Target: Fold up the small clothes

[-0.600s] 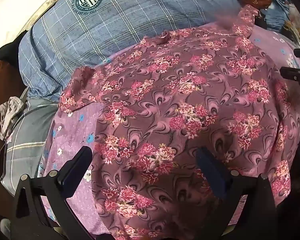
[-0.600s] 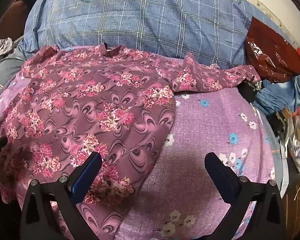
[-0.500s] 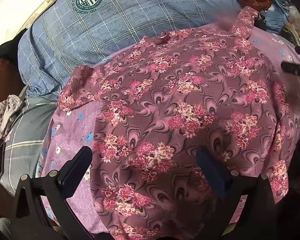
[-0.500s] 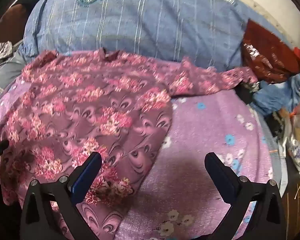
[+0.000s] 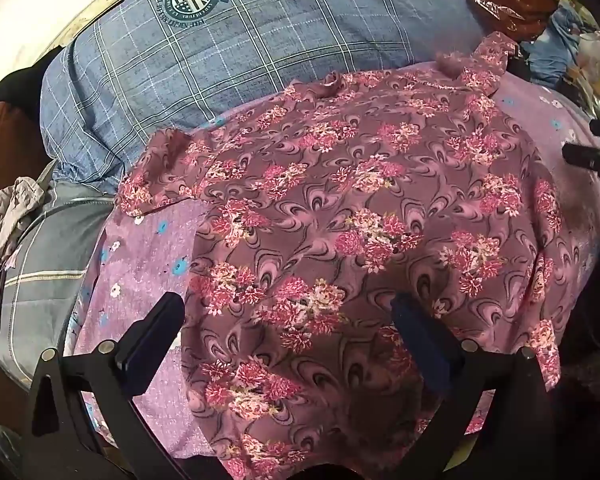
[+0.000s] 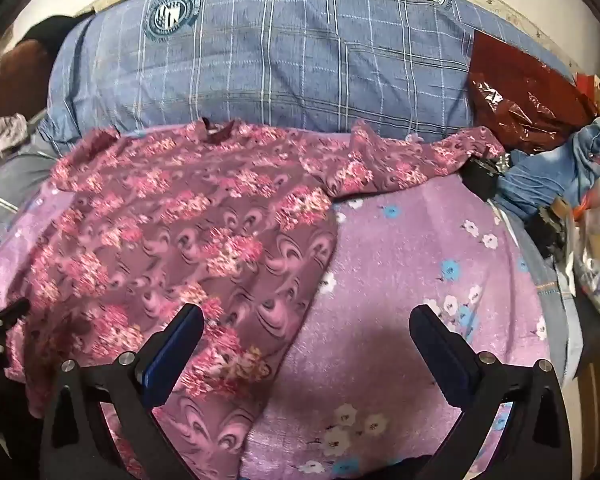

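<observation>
bed: lilac flowered blanket point(image 6: 412, 264), blue checked pillow point(image 5: 260, 52) behind | floral top point(image 5: 360, 220): spread flat on the blanket, sleeves out, no fold visible | progress: judged at start, every fold left | left gripper point(image 5: 288, 316): wide, empty, over the hem | right gripper point(image 6: 306, 332): wide, empty, over the top's right edge

A blue checked pillow point(image 6: 284, 64) lies at twelve o'clock, a dark red plastic bag point(image 6: 520, 96) at two.
</observation>
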`<state>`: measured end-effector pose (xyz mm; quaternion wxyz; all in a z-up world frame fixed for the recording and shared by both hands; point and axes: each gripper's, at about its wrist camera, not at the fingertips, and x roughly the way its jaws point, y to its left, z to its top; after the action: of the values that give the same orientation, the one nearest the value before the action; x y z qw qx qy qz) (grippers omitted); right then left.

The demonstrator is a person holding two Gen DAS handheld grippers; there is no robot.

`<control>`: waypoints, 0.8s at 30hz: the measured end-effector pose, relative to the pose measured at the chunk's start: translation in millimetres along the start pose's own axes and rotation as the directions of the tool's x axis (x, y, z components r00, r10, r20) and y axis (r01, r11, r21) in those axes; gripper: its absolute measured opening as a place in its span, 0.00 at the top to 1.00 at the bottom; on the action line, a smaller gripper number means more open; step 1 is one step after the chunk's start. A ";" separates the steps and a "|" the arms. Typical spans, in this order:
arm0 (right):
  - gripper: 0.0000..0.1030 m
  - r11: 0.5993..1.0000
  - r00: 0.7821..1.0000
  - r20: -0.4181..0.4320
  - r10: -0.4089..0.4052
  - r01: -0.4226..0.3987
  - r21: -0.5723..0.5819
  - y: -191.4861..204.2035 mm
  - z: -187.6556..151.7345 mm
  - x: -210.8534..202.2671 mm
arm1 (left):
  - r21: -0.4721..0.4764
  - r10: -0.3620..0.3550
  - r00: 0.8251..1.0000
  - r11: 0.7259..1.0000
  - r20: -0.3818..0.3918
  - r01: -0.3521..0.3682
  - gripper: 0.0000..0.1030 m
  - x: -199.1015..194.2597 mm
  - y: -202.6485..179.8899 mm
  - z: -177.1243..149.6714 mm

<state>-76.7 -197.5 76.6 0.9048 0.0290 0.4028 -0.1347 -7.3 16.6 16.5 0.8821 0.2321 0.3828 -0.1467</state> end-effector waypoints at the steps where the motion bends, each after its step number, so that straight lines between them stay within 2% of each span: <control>1: 0.00 1.000 1.000 -0.004 -0.006 0.006 -0.010 2.2 -1.6 1.2 | -0.001 -0.002 1.000 1.000 0.001 0.002 0.00 -0.3 0.9 0.1; 9: 0.00 0.995 0.999 0.017 -0.037 0.039 -0.087 13.1 -5.6 -1.6 | -0.030 -0.029 1.000 0.999 -0.007 0.029 0.00 4.5 5.2 -4.1; 19: 0.00 0.998 1.000 0.004 -0.025 0.025 -0.055 7.1 -3.3 1.8 | -0.048 -0.049 0.999 0.998 -0.009 0.049 0.00 8.6 9.1 -6.9; 24: 0.00 0.997 0.999 -0.006 -0.045 0.044 -0.062 9.2 -3.6 4.5 | -0.066 -0.059 0.998 0.996 0.000 0.058 0.00 8.7 14.3 -6.8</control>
<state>-74.0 -189.1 70.4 0.9007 -0.0075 0.4105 -0.1421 0.6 31.6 10.2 0.8841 0.1919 0.3950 -0.1595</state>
